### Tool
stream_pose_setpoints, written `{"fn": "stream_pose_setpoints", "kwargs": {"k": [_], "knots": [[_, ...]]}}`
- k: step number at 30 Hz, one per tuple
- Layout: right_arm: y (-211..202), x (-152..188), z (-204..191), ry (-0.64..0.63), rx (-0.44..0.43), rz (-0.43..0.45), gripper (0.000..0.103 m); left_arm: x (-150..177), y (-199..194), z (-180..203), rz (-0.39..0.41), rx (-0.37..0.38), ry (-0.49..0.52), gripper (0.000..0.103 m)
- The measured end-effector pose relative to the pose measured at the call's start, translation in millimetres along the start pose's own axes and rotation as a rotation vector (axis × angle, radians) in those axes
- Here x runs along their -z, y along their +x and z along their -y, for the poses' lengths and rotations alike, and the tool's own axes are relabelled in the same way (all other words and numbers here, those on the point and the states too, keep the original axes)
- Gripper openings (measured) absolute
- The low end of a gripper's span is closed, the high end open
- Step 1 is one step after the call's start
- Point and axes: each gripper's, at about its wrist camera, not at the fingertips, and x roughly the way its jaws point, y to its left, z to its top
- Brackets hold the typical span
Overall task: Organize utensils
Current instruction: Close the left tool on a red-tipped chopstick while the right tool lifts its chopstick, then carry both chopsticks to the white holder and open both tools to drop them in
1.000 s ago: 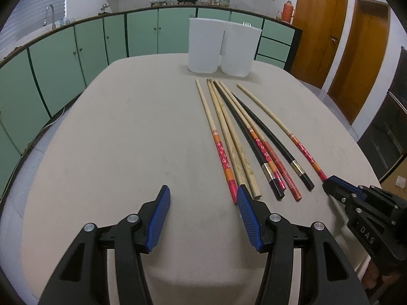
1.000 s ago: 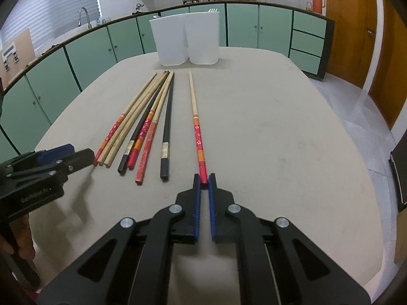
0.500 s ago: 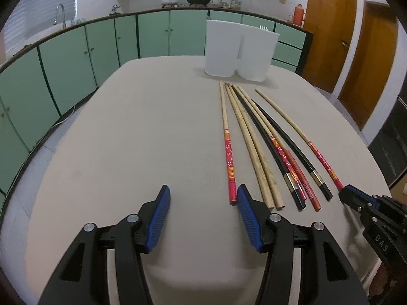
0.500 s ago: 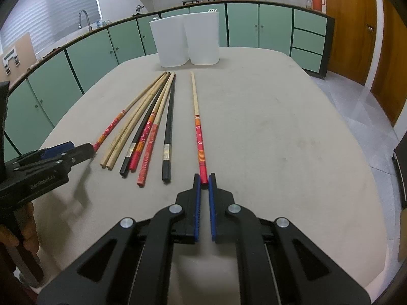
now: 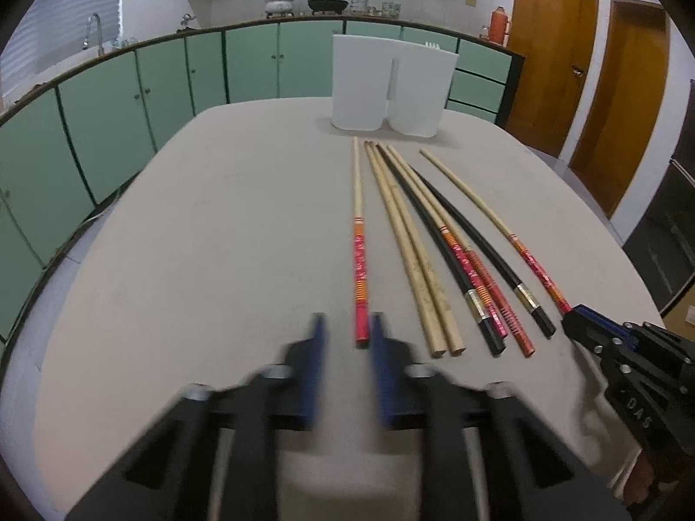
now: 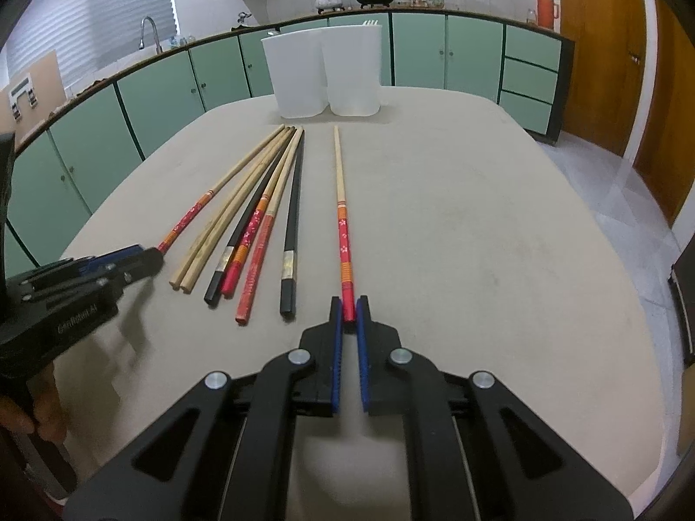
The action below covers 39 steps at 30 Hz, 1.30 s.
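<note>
Several chopsticks lie side by side on the beige table (image 5: pixel 217 239). In the left wrist view my left gripper (image 5: pixel 346 321) is blurred and its jaws are closing. The red end of the leftmost chopstick (image 5: pixel 359 260) lies between them, against the right pad, with a gap at the left pad. My right gripper (image 6: pixel 348 304) is shut on the red end of the rightmost chopstick (image 6: pixel 343 234), which lies flat on the table. That same gripper (image 5: pixel 573 319) shows at the right of the left wrist view. Two white holders (image 5: pixel 360 87) (image 5: pixel 419 91) stand behind the chopstick tips.
Between the two gripped chopsticks lie two plain wooden ones (image 6: pixel 217 225), two black ones (image 6: pixel 292 225) and two more with red ends (image 6: pixel 256 256). Green cabinets (image 5: pixel 108 130) curve behind the table and wooden doors (image 5: pixel 551 65) stand at the right. A hand (image 6: pixel 26 412) holds the left gripper.
The left gripper's jaws have narrowed from wide apart to a small gap, and the leftmost chopstick's end now sits between them instead of by the right pad. The right gripper keeps its grip.
</note>
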Motion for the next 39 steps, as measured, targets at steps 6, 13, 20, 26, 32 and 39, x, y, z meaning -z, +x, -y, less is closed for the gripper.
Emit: {"fn": "stream_pose_setpoints", "kwargs": {"k": [6, 13, 20, 26, 32, 39], "knots": [[-9, -9, 6, 0.030, -0.028, 0.019, 0.005, -10, -7, 3, 0.033, 0.009, 0.005, 0.006], [-39, -39, 8, 0.000, -0.028, 0.094, 0.005, -43, -56, 5, 0.163, -0.007, 0.039, 0.006], [-74, -91, 12, -0.055, -0.028, 0.186, 0.005, -91, -92, 2, 0.279, 0.015, 0.043, 0.006], [-89, -144, 18, -0.070, -0.048, 0.243, 0.005, -135, -99, 1, 0.335, 0.051, 0.051, 0.006], [-86, -195, 26, -0.059, -0.103, 0.229, 0.005, -168, -96, 1, 0.346, 0.083, 0.064, 0.006], [-87, -238, 26, -0.080, -0.145, 0.233, 0.005, -189, -101, -3, 0.359, 0.122, 0.056, 0.006]]}}
